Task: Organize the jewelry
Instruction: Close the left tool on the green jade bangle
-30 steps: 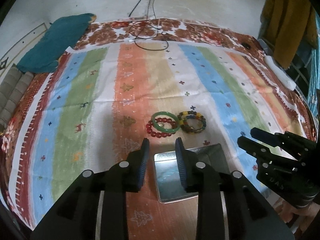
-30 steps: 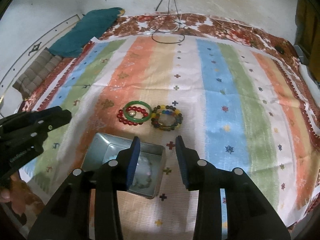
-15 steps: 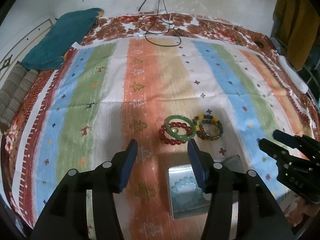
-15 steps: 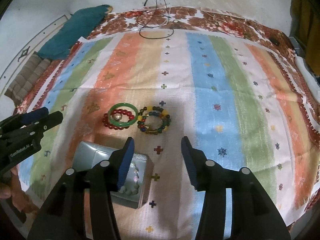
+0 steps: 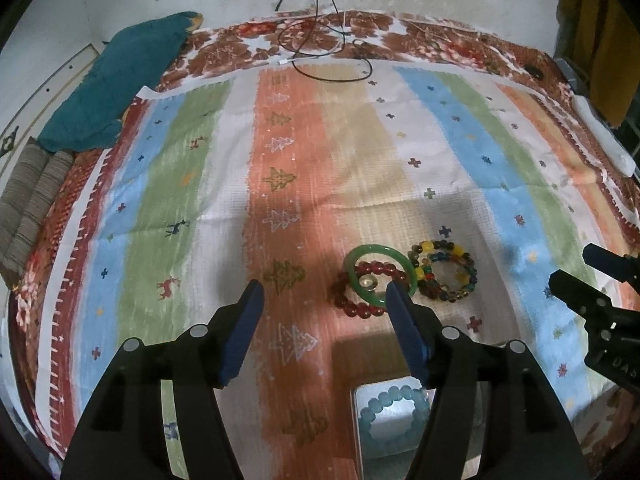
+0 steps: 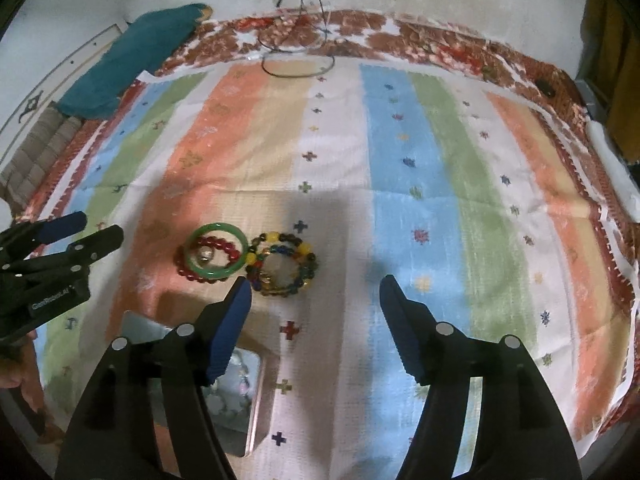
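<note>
A green bangle (image 5: 378,274) (image 6: 218,252) lies on a red bead bracelet (image 5: 360,308) (image 6: 188,268), with a small ring inside it. A multicoloured bead bracelet (image 5: 444,270) (image 6: 284,266) lies just to its right. A metal tin (image 5: 396,424) (image 6: 256,396) near the front edge holds a pale blue bead bracelet (image 5: 394,416). My left gripper (image 5: 322,320) is open and empty, above the cloth left of the tin. My right gripper (image 6: 314,312) is open and empty, right of the tin, short of the multicoloured bracelet.
A striped cloth (image 5: 304,168) covers the bed. A teal cushion (image 5: 116,88) lies at the back left. Black cables (image 5: 320,48) trail at the back. A white object (image 5: 600,136) lies at the right edge.
Both grippers have opened wide and drawn back and up. The left one has shifted left off the tin, which now shows the pale blue bracelet inside.
</note>
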